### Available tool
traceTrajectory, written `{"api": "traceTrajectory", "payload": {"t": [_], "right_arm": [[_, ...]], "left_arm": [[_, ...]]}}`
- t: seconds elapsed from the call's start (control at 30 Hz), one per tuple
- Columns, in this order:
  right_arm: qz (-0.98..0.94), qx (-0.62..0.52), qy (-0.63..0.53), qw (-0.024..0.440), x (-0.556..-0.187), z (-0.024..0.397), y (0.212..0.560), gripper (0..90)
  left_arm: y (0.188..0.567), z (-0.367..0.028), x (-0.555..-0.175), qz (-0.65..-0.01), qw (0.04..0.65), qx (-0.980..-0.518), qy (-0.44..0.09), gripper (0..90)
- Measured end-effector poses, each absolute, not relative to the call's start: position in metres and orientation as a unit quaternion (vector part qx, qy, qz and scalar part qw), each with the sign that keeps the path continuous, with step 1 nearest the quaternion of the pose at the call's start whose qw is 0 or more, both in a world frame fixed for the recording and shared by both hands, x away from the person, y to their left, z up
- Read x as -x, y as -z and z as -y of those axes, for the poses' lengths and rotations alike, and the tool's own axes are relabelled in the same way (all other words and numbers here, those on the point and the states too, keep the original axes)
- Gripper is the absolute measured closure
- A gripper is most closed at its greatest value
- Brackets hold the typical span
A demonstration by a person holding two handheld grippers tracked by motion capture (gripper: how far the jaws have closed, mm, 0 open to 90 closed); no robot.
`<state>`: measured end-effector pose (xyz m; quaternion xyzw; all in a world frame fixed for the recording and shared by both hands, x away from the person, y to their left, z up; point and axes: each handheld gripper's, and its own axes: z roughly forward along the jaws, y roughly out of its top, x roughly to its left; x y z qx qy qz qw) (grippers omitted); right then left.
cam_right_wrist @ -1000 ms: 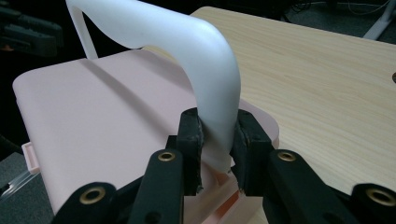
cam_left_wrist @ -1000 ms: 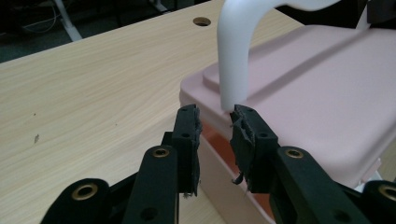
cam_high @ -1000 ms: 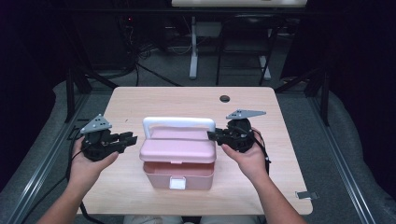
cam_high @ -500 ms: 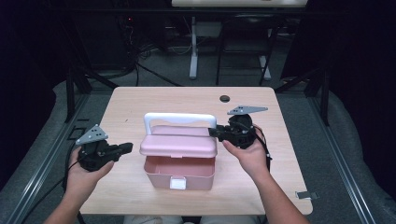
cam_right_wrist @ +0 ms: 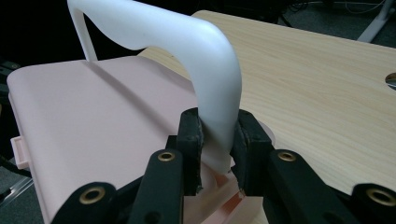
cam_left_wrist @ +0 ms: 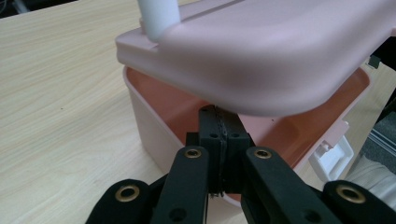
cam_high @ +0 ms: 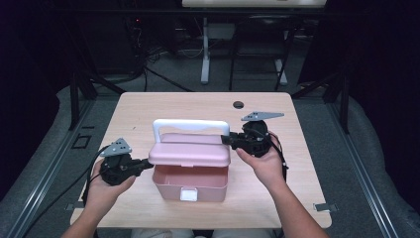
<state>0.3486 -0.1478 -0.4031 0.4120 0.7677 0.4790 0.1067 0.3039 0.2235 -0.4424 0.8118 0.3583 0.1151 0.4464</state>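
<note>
— While my right claw [cam_right_wrist: 217, 154] clamps the white handle [cam_right_wrist: 205, 60] of the pink box [cam_high: 190, 181], where does that box sit?

— It stands near the middle of the wooden desk [cam_high: 148, 106], toward my edge of it. My right claw's jaws are closed on the handle's right leg, one pad on each side of the white plastic, just above the point where the leg meets the lid [cam_high: 190, 151]. In the high view the lid hangs raised over the base, with a gap showing along its front edge.

— And the left claw [cam_high: 143, 163]?

— Clenched, with nothing in it. Its jaws have just been closing, and in the left claw's view the two pads [cam_left_wrist: 218, 135] meet flat against each other. Their tips sit at the box's left end, right under the lifted lid's corner and over the rim of the open base. Whether they touch the lid's underside, I cannot tell.

— What shows inside the box?

— Its pink inner walls, seen past my left claw, and a white latch [cam_left_wrist: 332, 156] on the far front side. In the high view that latch is the small white square on the front wall.
</note>
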Motion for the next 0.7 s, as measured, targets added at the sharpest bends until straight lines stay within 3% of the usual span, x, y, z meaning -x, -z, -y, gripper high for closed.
{"api": "traceTrajectory", "payload": {"t": [0.7], "right_arm": [[-0.769, -0.411, -0.477, 0.107, -0.348, 0.148, 0.406, 73.8]], "left_arm": [[0.445, -0.207, -0.302, -0.34, 0.442, -0.823, -0.103, 89.8]]}}
